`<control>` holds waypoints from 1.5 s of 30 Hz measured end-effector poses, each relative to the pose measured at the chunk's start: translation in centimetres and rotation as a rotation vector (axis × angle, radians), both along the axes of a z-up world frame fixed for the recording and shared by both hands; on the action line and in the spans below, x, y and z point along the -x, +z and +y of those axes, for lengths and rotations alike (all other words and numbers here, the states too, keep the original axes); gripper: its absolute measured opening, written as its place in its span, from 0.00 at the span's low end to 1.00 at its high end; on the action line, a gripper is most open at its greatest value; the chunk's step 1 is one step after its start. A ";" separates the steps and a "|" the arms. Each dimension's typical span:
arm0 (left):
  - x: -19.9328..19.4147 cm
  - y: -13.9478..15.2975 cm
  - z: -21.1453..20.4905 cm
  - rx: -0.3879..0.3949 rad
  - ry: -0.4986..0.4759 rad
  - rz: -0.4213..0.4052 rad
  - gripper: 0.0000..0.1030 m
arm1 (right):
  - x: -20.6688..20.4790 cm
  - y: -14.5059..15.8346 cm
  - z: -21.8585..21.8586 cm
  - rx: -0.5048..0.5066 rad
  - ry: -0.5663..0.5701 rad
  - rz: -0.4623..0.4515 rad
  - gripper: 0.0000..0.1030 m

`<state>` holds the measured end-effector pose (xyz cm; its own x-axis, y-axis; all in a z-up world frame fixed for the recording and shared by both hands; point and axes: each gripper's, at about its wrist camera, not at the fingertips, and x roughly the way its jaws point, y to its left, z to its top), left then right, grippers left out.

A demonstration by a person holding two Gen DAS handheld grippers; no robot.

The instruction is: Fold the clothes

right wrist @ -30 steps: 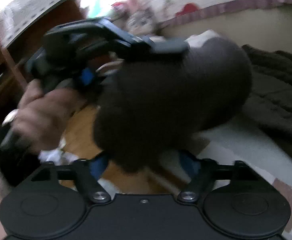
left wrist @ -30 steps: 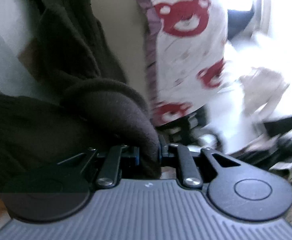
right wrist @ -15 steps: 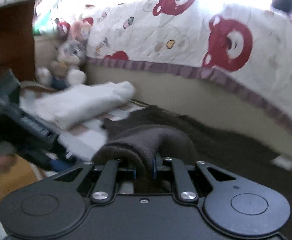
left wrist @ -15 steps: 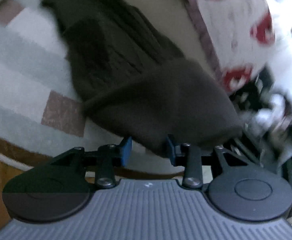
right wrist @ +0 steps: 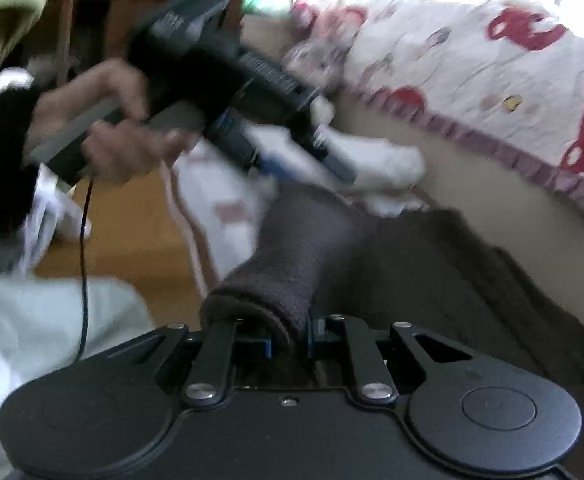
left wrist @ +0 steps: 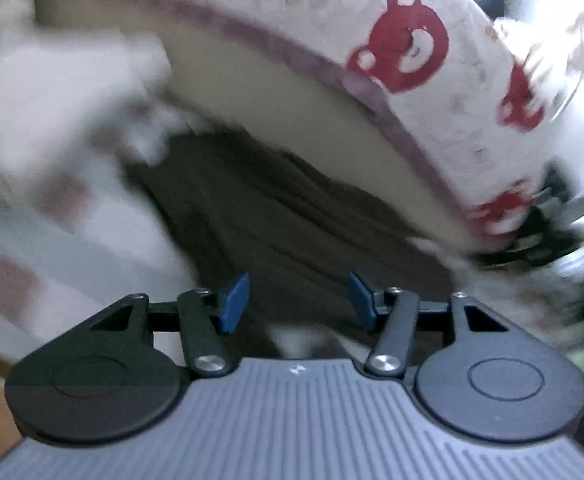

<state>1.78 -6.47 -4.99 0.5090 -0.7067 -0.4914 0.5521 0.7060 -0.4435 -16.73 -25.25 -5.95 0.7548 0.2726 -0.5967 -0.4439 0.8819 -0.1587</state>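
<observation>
A dark brown knit sweater (left wrist: 292,216) lies on a pale checked rug beside a bed. My left gripper (left wrist: 298,300) is open and empty above the sweater, its blue pads (left wrist: 234,300) spread apart. My right gripper (right wrist: 290,334) is shut on a fold of the brown sweater (right wrist: 292,248), which rises from the jaws as a thick roll. The left gripper's body (right wrist: 228,92), held in a hand, shows in the right wrist view above the sweater's far end.
A white bedspread with red bears (left wrist: 412,52) hangs over the bed side (left wrist: 292,120) behind the sweater. White folded cloth (right wrist: 376,164) lies by the bed. A stuffed toy (right wrist: 316,60) sits further back. Wooden floor (right wrist: 132,240) shows at the left.
My left gripper has let go of the sweater and opened. The right gripper still holds its fold, and the left gripper has moved up and away over the sweater.
</observation>
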 end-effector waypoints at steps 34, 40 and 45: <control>4.8 2.8 5.0 -0.411 0.442 -0.136 0.07 | -10.0 -6.8 -2.8 -0.745 -0.388 0.554 0.66; 4.6 3.7 6.0 -0.351 0.487 -0.159 0.07 | -12.8 -10.4 -0.1 -1.074 -0.216 0.712 0.21; 3.9 3.5 7.8 -0.328 0.555 -0.081 0.07 | -16.4 -7.4 0.2 -0.999 -0.190 0.499 0.02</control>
